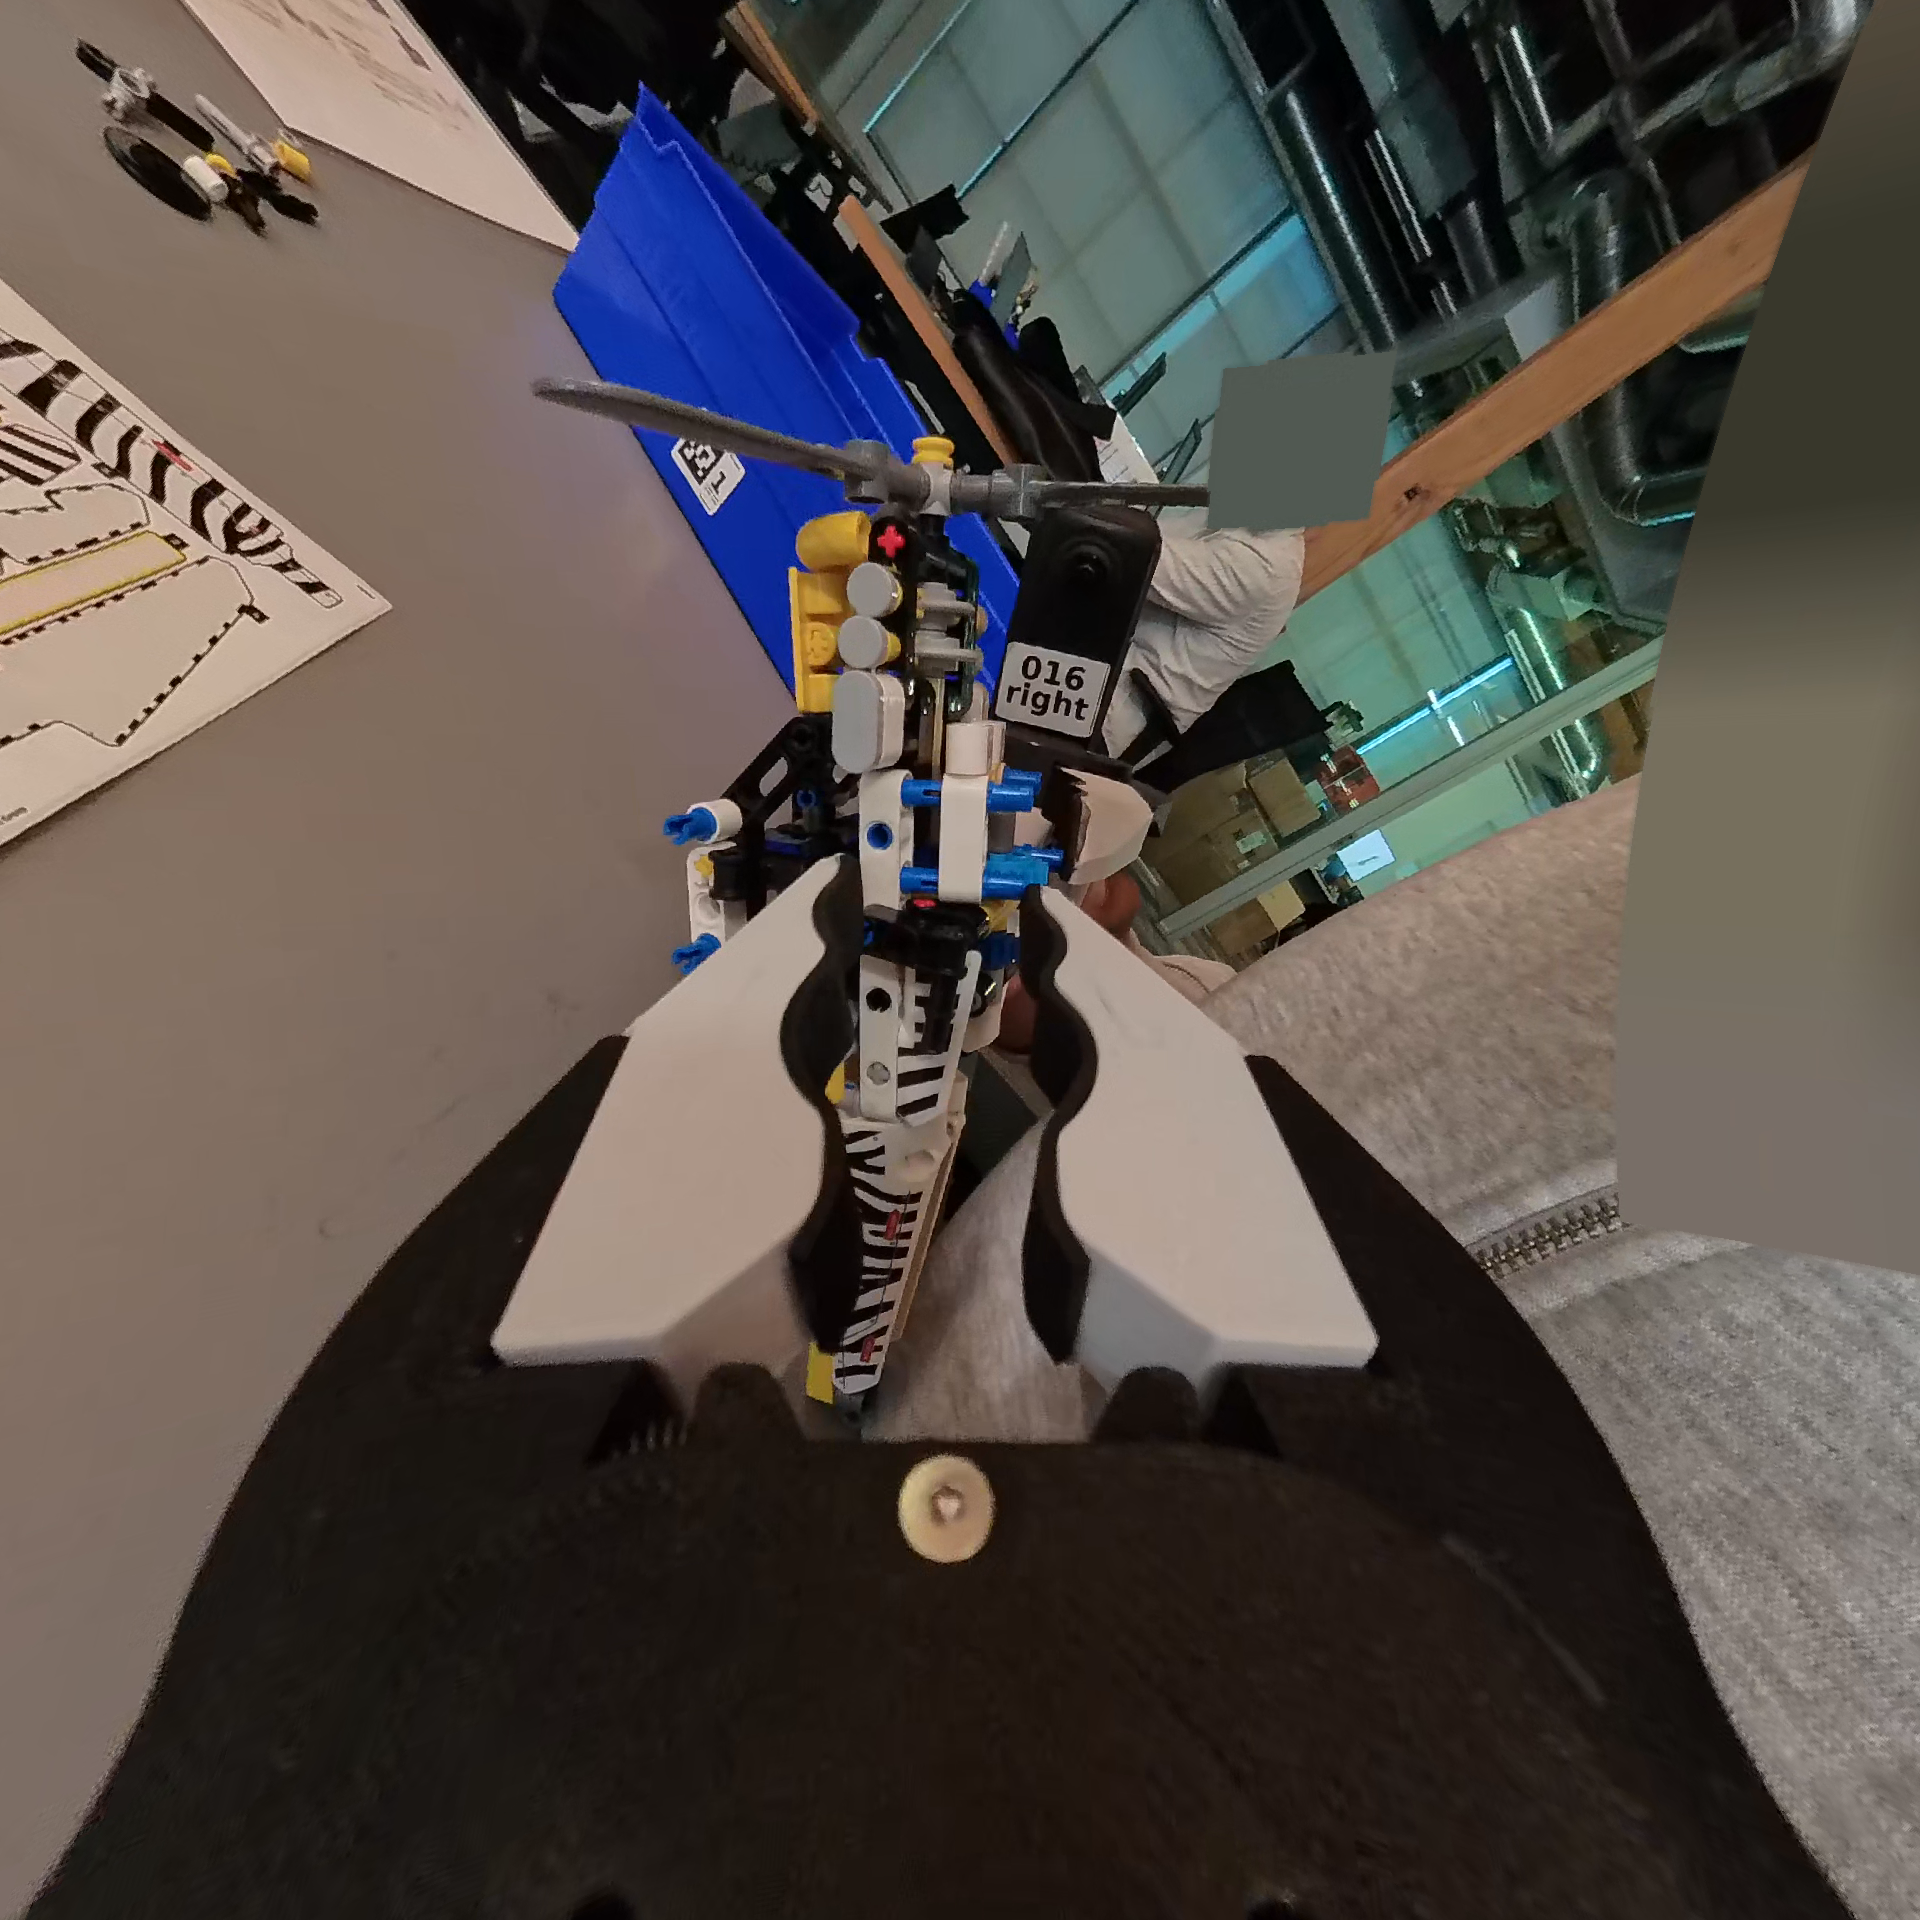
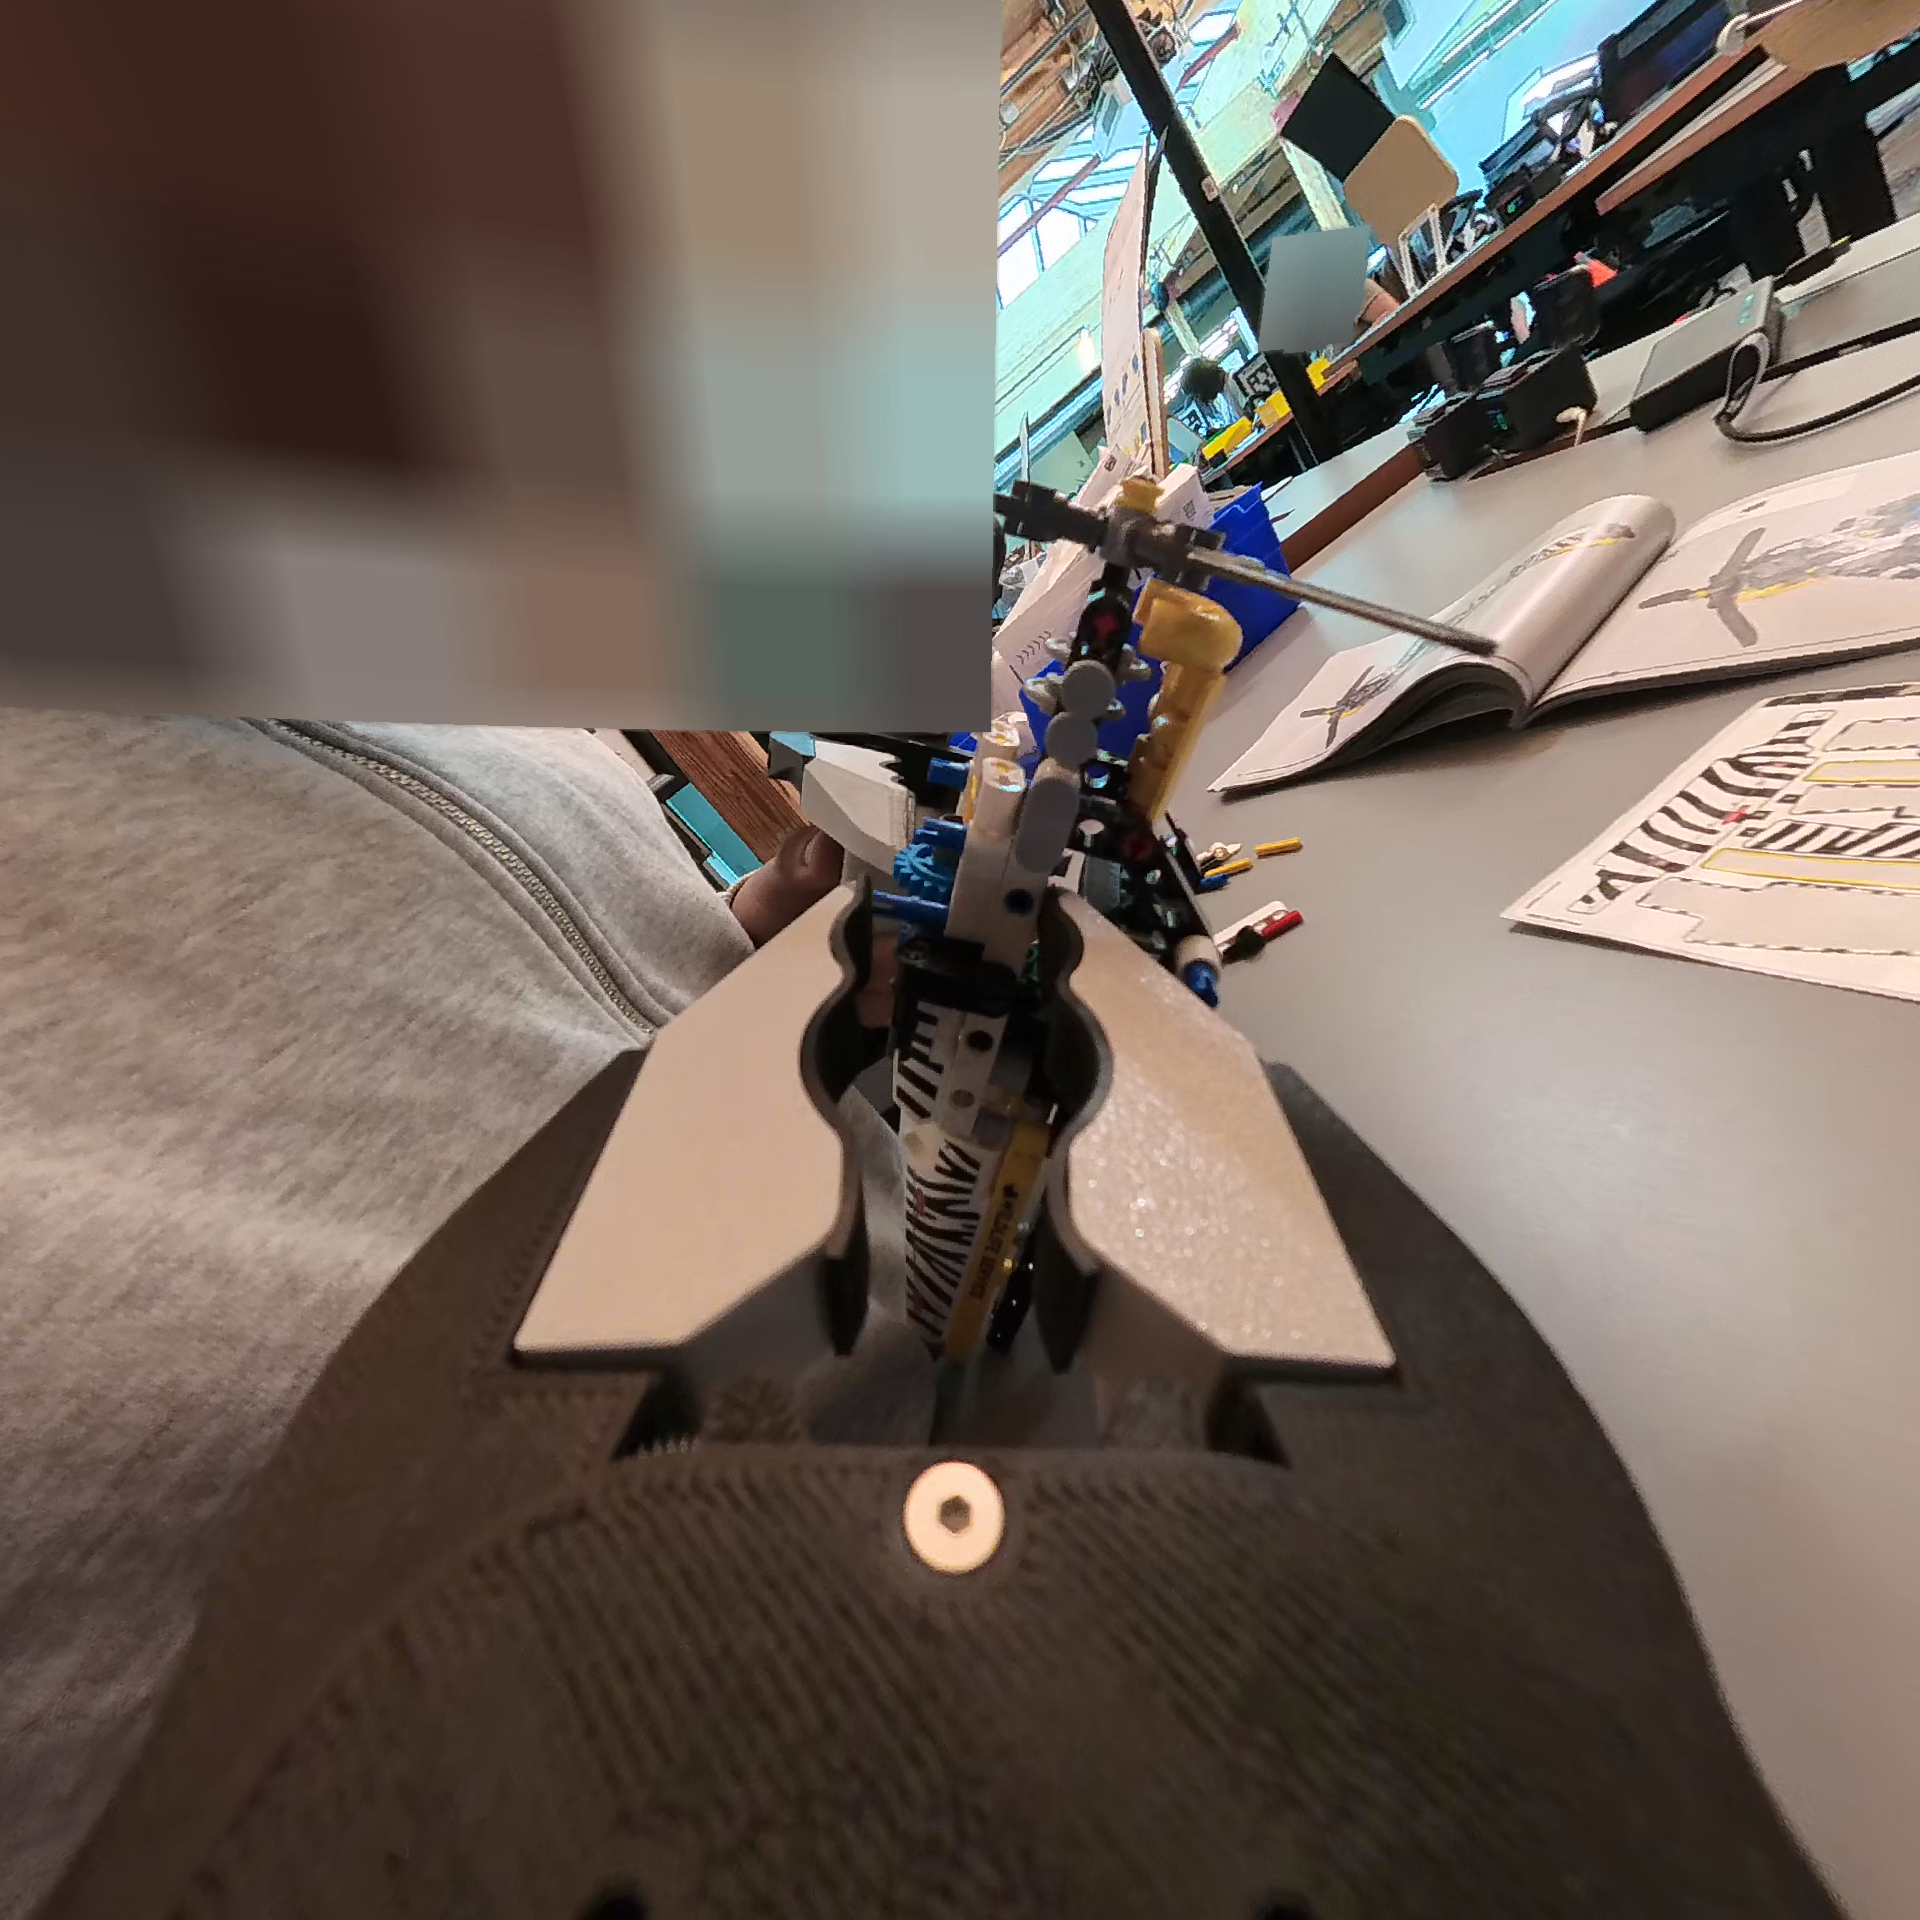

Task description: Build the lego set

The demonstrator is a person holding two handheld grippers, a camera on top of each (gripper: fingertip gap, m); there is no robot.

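Gripping the lego helicopter (image 1: 914, 790) from opposite sides, the left gripper (image 1: 940, 914) and right gripper (image 2: 961, 925) each clamp its zebra-striped tail. The model hangs above the grey table's (image 1: 364, 935) near edge, rotor upward. Beyond the helicopter lie the sticker sheet (image 2: 1756, 842) and open instruction booklet (image 2: 1579, 613).

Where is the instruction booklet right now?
In the right wrist view, the booklet lies open on the grey table at upper right, beyond the sticker sheet, with the helicopter's rotor blade pointing toward it.

tabletop (image 2: 1455, 1195): grey | sticker sheet (image 2: 1756, 842) | open booklet (image 2: 1558, 623) | loose pieces (image 1: 208, 156) | blue bin (image 1: 727, 312)
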